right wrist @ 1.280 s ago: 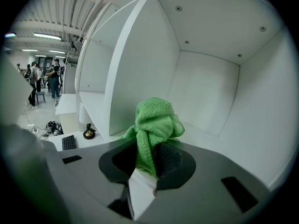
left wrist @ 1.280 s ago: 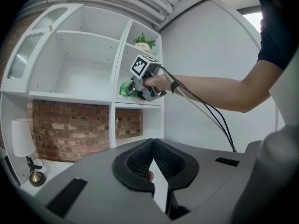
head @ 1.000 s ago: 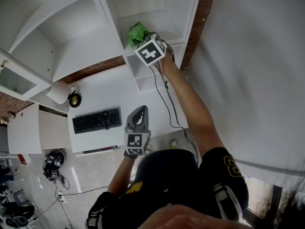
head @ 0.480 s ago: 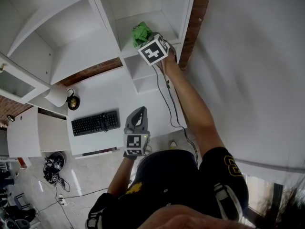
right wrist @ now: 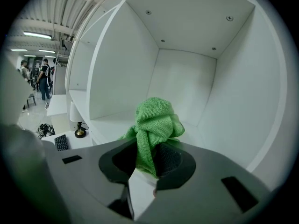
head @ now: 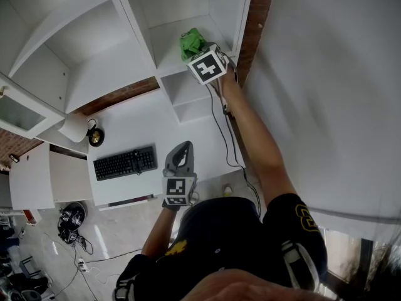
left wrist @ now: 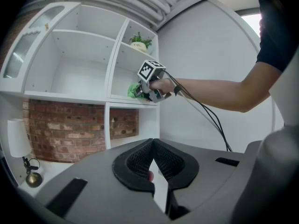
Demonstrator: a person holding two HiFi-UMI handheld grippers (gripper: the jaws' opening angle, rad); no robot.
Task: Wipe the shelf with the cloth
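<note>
Head view shows the right gripper (head: 198,52) further toward the right-hand wall of the shelf (head: 164,37) than it was a second ago. The green cloth (head: 191,41) has gone with it, a short sideways travel along the board. That reads as a wiping stroke under way and nearing the end of its run, so a return pass or a shift deeper in likely comes next.

The right gripper's jaws are clamped on the cloth. It is a nubbly green rag, bunched into a knot-like wad that stands up above the pads, with a fold hanging down between them. It sits low over the front of the shelf board; whether it presses on it cannot be made out.

The left gripper (head: 181,148) hangs low over the desk (head: 125,124), jaws closed on nothing.
</note>
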